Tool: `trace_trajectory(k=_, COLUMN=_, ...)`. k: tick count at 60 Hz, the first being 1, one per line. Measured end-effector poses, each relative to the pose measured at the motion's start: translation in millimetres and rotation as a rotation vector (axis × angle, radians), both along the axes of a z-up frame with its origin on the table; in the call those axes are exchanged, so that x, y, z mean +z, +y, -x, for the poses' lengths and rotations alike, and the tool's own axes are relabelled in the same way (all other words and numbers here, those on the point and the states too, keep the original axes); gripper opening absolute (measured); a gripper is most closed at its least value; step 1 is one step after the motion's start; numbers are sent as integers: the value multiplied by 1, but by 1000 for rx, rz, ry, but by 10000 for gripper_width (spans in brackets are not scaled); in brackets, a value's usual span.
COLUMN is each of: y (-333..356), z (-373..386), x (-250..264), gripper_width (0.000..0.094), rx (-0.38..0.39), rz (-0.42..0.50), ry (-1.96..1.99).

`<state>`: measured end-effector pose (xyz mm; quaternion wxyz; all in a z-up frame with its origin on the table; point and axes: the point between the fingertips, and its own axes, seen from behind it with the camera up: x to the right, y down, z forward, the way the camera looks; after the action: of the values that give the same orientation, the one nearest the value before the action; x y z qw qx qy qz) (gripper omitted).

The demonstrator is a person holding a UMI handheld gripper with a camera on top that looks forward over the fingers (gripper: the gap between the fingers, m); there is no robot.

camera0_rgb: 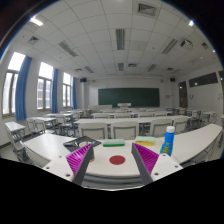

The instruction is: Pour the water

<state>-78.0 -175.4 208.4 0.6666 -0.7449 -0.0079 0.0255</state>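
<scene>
gripper (115,150) released, fingers spread and empty; bottle (168,141) upright on table (200,145) ahead-right, likely light, smooth, rigid plastic; grasp mid-body below cap.

So on the counter (50,150) I count one blue bottle (168,141), one green marker (115,144) and one red dot (117,159).

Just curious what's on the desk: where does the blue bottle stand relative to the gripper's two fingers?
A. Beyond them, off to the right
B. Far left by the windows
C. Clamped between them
A: the blue bottle stands upright beyond the open gripper, to its right.
</scene>
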Motion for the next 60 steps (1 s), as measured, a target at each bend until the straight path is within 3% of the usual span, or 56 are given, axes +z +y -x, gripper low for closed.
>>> trace_trajectory(k=7, y=-1, z=-6, x=-9, gripper_width=820, rx=4, rz=19, ry=0)
trace_trajectory(k=19, y=-7, z=-41, x=-32, gripper_width=821, rx=-61, rz=44, ry=10)
trace_trajectory(k=32, y=38, z=-151, x=-86, gripper_width=820, rx=-254, rz=118, ry=4)
trace_trajectory(k=41, y=84, z=-211, x=-123, gripper_width=822, rx=-335, rz=162, ry=15)
trace_trajectory(k=56, y=159, z=-253, x=-145, gripper_width=824, rx=-310, rz=110, ry=49)
trace_trajectory(k=58, y=168, z=-251, x=-145, gripper_width=793, rx=-312, rz=104, ry=49)
trace_trajectory(k=60, y=171, z=-254, x=-148, gripper_width=706, rx=-312, rz=100, ry=51)
